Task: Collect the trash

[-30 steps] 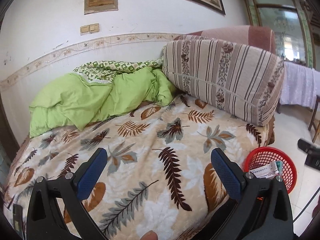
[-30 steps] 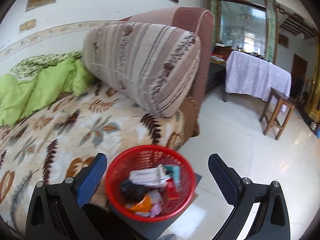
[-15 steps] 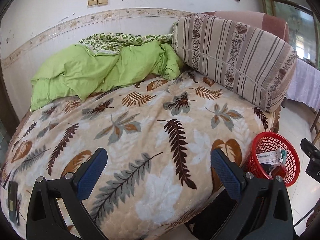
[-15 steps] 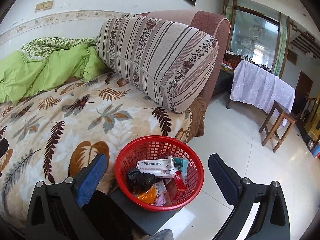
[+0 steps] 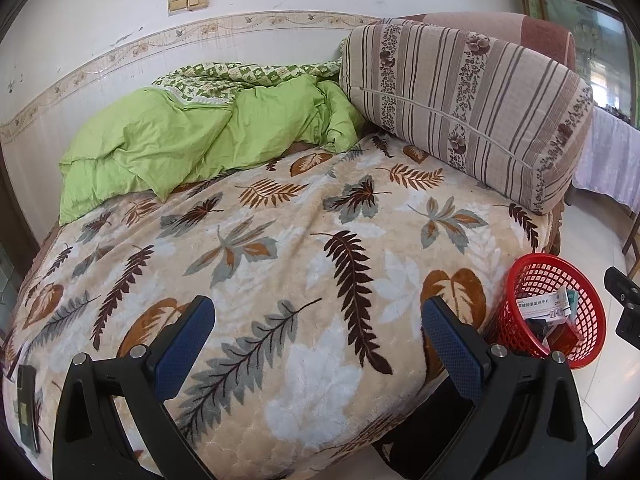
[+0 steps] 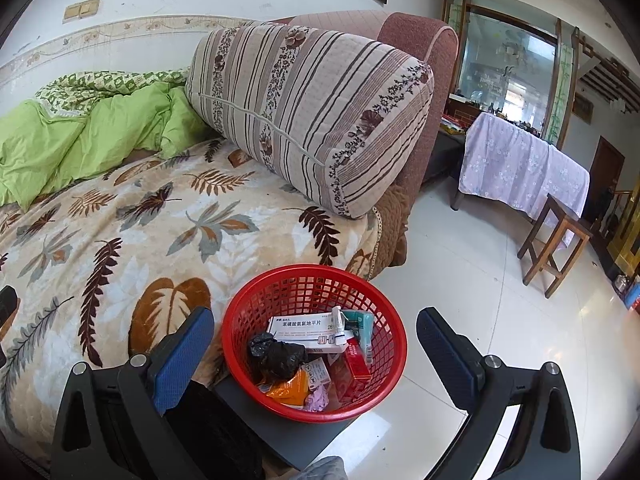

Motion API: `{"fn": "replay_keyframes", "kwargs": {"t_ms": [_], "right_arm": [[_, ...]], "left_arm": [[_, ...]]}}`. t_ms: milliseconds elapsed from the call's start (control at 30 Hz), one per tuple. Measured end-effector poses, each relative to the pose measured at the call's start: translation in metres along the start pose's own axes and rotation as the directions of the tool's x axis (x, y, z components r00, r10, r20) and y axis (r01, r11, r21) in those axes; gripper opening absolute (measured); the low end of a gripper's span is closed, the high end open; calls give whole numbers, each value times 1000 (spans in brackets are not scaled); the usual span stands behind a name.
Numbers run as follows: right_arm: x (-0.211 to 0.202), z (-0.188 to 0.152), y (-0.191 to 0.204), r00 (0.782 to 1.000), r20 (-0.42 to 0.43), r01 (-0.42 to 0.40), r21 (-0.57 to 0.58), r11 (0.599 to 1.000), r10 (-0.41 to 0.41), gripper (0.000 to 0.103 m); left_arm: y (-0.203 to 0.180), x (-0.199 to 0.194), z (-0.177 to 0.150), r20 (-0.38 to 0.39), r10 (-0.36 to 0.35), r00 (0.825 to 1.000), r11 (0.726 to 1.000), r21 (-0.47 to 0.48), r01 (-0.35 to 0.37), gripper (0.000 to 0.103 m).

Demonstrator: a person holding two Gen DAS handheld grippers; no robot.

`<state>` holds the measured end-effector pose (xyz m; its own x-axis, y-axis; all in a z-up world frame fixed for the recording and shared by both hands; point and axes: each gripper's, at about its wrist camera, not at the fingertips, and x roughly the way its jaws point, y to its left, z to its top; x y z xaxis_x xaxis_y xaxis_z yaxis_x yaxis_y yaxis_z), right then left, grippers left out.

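Observation:
A red mesh basket (image 6: 240, 344) stands on a dark low stand beside the bed and holds trash: a white medicine box (image 6: 304, 330), a black bag (image 6: 276, 356), an orange wrapper (image 6: 290, 390) and a red pack (image 6: 357, 362). It also shows at the right of the left wrist view (image 5: 532, 280). My right gripper (image 6: 314, 350) is open and empty, hovering above the basket. My left gripper (image 5: 318, 340) is open and empty over the leaf-patterned blanket (image 5: 280, 248). A dark flat object (image 5: 27, 408) lies at the blanket's left edge.
A green duvet (image 5: 192, 140) is bunched at the back of the bed. A striped bolster (image 6: 312, 112) leans on the brown sofa arm (image 6: 420, 60). A cloth-covered table (image 6: 520, 168) and a wooden stool (image 6: 556, 240) stand on the white tiled floor to the right.
Both grippers have pulled back and tilted down, so more of the bed and floor shows. The basket sits further from the right gripper. Both jaws stay open.

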<state>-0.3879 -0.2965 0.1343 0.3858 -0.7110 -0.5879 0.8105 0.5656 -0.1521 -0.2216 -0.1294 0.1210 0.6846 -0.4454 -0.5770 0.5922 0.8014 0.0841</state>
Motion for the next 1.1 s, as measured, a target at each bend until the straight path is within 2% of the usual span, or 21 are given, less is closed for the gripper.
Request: {"fn": "replay_keyframes", "kwargs": {"t_ms": [1100], "right_arm": [[1,-4,0,1000,-12,17,-5,1000,-17,102]], "left_arm": [[7,1,-2,5,5,1000,1000,-6,-5,103]]}}
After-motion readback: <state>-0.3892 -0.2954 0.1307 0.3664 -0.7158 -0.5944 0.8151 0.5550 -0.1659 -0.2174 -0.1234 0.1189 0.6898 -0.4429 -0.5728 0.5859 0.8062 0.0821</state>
